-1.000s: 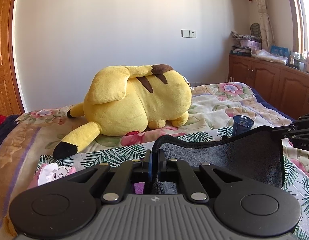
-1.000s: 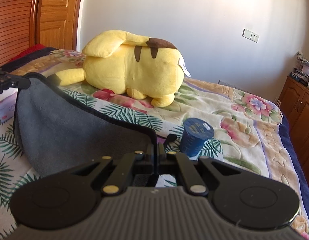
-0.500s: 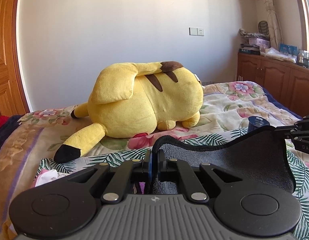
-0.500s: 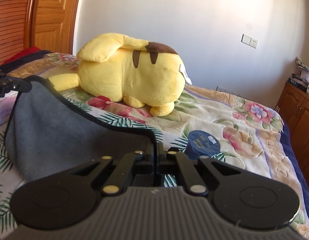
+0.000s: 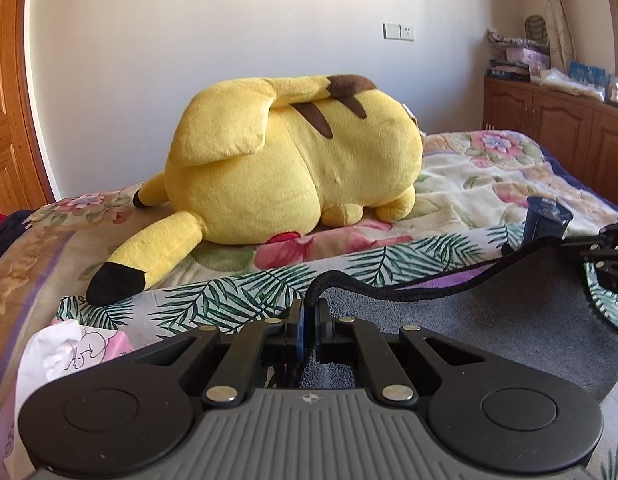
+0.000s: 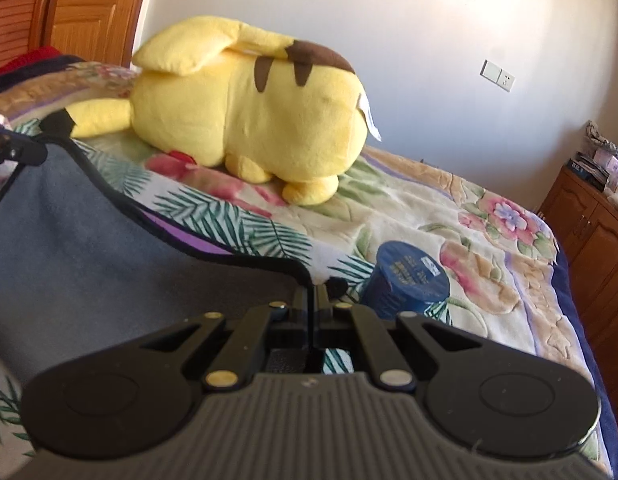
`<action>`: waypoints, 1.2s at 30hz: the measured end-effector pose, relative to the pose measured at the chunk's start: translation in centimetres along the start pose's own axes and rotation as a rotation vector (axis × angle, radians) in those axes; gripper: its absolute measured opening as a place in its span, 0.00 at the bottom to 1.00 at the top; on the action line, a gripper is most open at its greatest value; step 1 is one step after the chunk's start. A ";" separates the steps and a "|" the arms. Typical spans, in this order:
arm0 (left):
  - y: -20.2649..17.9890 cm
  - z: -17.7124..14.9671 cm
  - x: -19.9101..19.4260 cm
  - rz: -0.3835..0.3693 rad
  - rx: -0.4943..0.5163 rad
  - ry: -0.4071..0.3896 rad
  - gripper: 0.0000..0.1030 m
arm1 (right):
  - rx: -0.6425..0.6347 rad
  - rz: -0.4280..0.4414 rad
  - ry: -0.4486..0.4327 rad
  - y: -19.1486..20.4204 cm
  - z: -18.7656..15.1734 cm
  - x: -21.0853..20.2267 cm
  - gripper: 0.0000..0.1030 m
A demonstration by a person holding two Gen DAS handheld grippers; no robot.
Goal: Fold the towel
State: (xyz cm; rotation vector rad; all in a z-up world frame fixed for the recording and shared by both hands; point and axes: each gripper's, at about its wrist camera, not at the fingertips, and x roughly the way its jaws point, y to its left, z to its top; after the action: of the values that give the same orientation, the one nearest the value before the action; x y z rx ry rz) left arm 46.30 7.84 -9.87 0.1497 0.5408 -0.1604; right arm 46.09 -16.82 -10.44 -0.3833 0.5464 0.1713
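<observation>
The towel (image 5: 489,320) is dark grey w/ a fuzzy pile and a black stitched border. It is held up by two corners of its top edge, one corner pinched in the left tongs (image 5: 307,312), the other in the right tongs (image 6: 314,296). The top edge sags btw. the two grips in a shallow curve. A purple strip shows just behind this edge, approx. in the middle. The rest of the cloth hangs down and spreads on the bed (image 6: 429,208), over the palm-leaf print. The cloth looks smooth, w/o strong wrinkles
</observation>
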 end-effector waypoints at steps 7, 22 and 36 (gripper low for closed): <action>0.3 -0.1 1.0 0.009 -0.003 0.004 0.00 | -0.010 -0.023 0.008 -0.1 -0.6 1.0 0.03; 0.8 0.4 3.8 0.023 -0.011 0.048 0.00 | -0.005 -0.055 0.015 -0.1 -0.3 3.3 0.03; 0.4 -0.1 0.3 0.001 -0.040 0.058 0.40 | 0.087 0.052 0.027 0.2 -2.0 -0.9 0.51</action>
State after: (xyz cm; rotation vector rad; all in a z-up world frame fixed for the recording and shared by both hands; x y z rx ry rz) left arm 46.60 8.21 -10.03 0.1161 0.6017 -0.1445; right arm 44.30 -17.54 -11.59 -0.2870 0.5887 0.1917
